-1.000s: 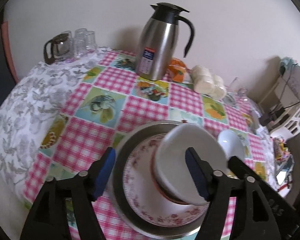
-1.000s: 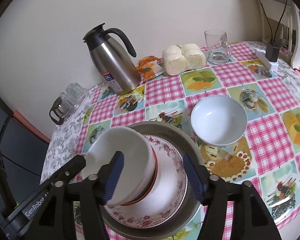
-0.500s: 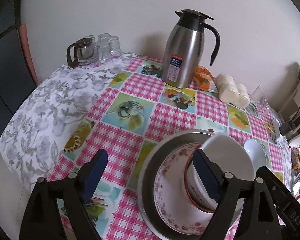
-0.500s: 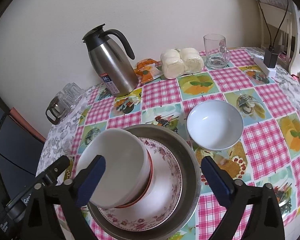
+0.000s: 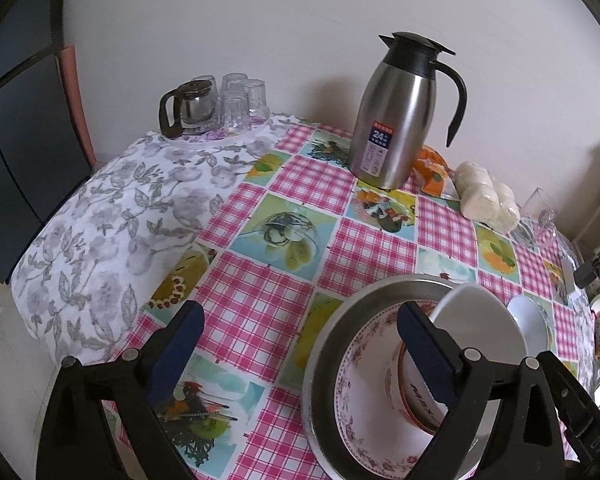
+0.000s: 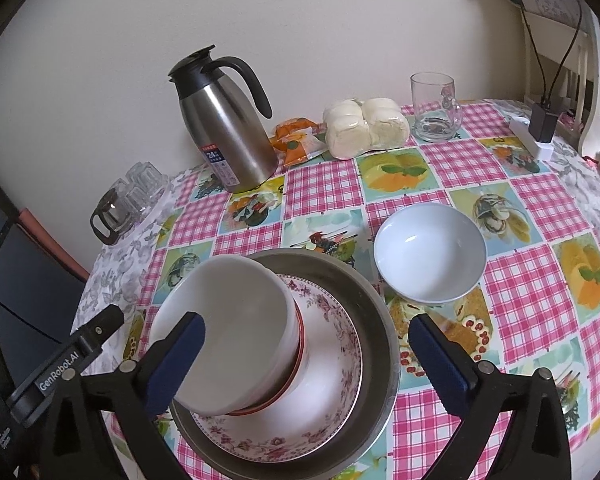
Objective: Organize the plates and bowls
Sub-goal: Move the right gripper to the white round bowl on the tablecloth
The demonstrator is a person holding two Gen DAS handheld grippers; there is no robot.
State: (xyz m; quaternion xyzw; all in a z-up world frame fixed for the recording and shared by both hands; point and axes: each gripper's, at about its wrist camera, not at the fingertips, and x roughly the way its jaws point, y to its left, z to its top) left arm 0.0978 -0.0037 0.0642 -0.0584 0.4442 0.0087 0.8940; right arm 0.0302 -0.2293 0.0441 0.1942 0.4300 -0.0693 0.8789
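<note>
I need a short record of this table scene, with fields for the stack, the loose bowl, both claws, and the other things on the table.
stack: tall white bowl on floral plate, inside steel basin
loose bowl: pale blue bowl, empty, on the tablecloth, apart from the basin
left claw: open, jaws just widened, nothing gripped
right claw: open, jaws just widened, tall bowl not pressed
other things: steel thermos jug, wrapped buns, glass mug

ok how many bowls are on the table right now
2 for certain. A tall white bowl stands on the floral plate in the steel dish; a shallow pale-blue bowl sits right of it. More may nest unseen.
</note>
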